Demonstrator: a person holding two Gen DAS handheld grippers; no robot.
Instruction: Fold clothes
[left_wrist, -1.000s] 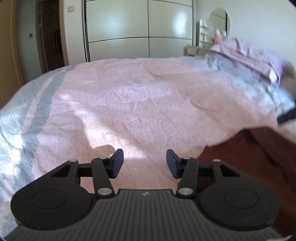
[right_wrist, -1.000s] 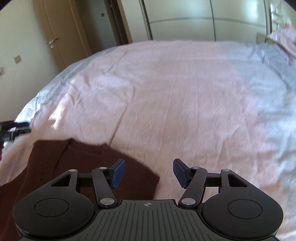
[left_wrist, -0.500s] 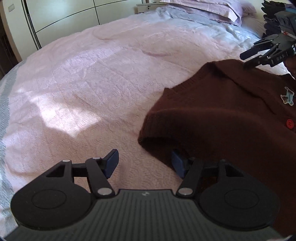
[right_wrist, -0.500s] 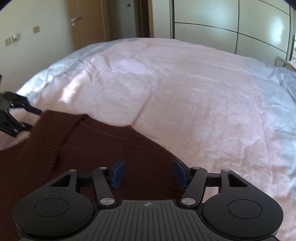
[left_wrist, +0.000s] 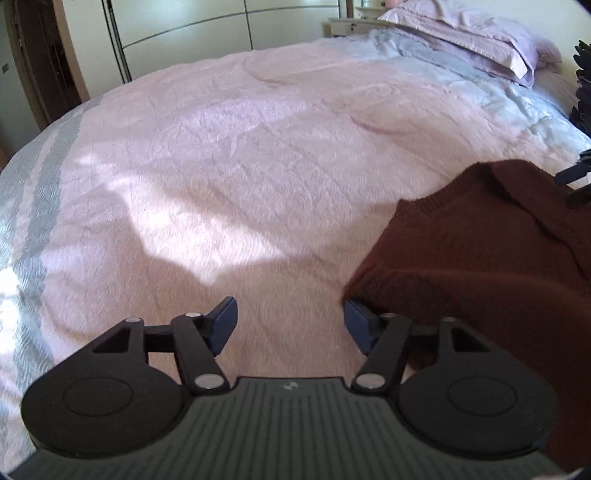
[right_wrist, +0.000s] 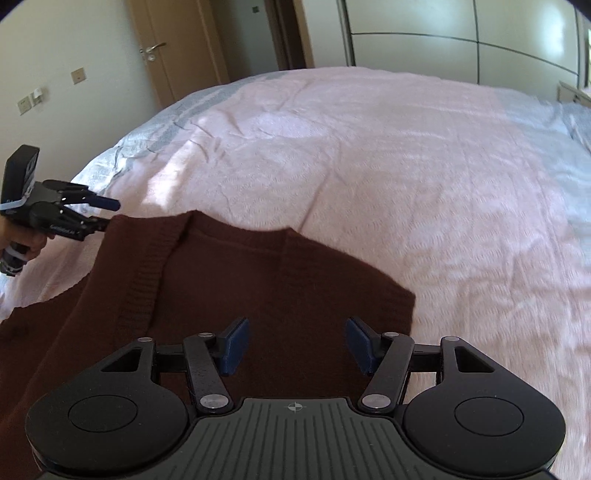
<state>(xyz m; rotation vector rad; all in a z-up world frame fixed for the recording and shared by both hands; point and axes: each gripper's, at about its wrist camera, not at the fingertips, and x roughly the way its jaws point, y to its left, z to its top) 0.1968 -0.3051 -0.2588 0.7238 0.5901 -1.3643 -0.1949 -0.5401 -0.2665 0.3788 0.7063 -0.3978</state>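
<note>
Dark brown knitted cardigan (right_wrist: 229, 295) flat on pink quilted bedspread (right_wrist: 369, 166), at 3 o'clock of left gripper (left_wrist: 290, 325). Right gripper (right_wrist: 295, 347) above it. Both jaws open, empty. Judgement: pinch shoulder edges evenly.

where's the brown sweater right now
The brown sweater lies flat on the pink bedspread, lower left in the right wrist view, under the open right gripper.

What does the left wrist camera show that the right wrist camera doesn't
Only the left wrist view shows the lilac pillows at the head of the bed. Only the right wrist view shows the wooden door, the wall switches and the sweater's ribbed neckline. Both show the brown sweater on the pink bedspread, the wardrobe, and both grippers, left gripper and right gripper, open.
</note>
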